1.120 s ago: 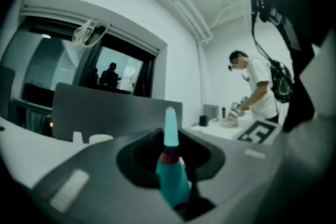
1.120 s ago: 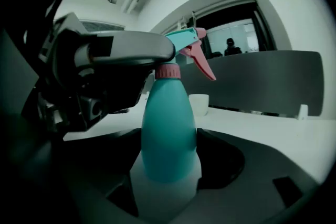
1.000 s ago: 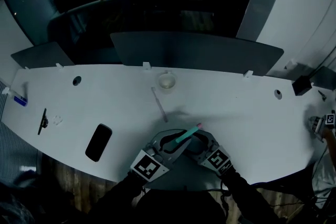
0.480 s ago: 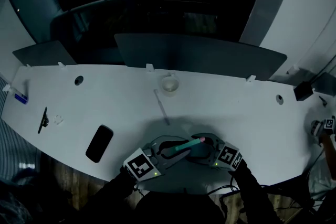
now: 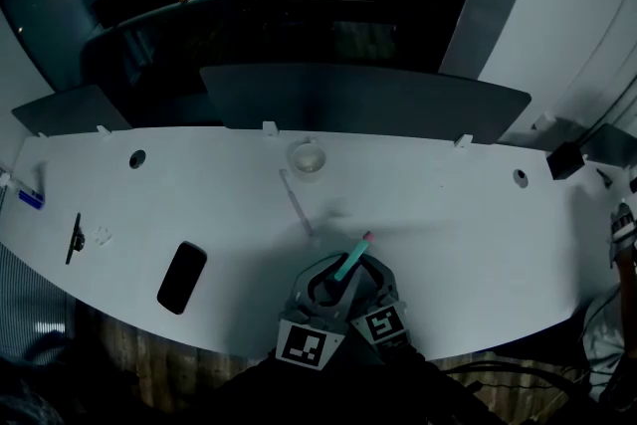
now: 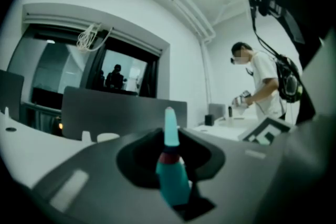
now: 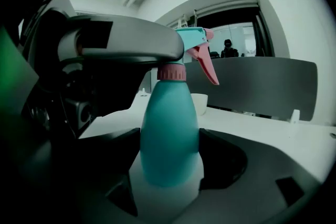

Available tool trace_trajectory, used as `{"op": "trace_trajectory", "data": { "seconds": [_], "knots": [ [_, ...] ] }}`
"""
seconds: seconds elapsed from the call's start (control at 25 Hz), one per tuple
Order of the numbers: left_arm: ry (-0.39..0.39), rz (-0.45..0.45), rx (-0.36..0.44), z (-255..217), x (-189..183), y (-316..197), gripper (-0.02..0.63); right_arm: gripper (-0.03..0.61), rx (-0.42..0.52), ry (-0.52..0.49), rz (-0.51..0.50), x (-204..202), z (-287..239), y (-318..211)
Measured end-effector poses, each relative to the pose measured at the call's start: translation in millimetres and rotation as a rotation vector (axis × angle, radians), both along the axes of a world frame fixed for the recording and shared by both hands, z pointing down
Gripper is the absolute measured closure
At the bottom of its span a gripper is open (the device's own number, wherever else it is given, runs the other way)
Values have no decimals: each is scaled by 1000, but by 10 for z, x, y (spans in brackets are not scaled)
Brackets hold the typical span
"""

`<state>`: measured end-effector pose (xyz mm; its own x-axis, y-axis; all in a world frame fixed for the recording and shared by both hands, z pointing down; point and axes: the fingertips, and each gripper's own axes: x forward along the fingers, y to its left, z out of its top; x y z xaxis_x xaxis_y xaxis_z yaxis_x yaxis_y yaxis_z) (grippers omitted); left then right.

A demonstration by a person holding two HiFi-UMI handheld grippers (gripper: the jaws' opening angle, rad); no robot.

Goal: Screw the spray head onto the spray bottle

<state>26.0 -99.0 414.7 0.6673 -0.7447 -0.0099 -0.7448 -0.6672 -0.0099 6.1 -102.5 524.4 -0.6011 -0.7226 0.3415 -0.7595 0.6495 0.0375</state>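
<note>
Bottle (image 7: 169, 113): is showing smooth teal plastic with a soft sheen.
Spray head (image 7: 193, 38): is showing teal plastic, with its collar and trigger in pink plastic, smooth.
Left gripper (image 6: 170, 165): is showing a grey moulded shell, matt and smooth.
Right gripper (image 7: 169, 157): is showing a dark grey shell, matt.
Table (image 5: 468, 214): is showing a white, smooth, matt top.
Phone (image 5: 182, 276): is showing a black glossy face.
Panel (image 5: 368, 105): is looking grey and matt.
Floor (image 5: 119, 343): is showing wood boards.

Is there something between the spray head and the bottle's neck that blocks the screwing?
Nothing visible does. The spray head already sits on the spray bottle, pink collar at the neck. The left gripper grips the head, the right gripper the bottle's body.
</note>
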Motion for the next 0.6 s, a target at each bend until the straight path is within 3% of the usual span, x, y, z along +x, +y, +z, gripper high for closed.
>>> {"op": "trace_trajectory", "data": {
  "seconds": [0.12,0.28,0.4,0.52,0.6],
  "knots": [
    [-19,155,-2,-2,34,32,523,235,9,-19,-145,-12,13,34],
    [-119,517,-34,40,40,170,523,235,-1,41,-483,-52,97,166],
    [-196,743,-101,157,-47,283,523,235,-29,78,-741,-131,107,308],
    [-181,894,-159,141,-55,390,523,235,-71,121,-955,-152,129,444],
    [-171,920,-160,115,-42,421,523,235,-118,141,-1025,-160,150,481]
  ]
}}
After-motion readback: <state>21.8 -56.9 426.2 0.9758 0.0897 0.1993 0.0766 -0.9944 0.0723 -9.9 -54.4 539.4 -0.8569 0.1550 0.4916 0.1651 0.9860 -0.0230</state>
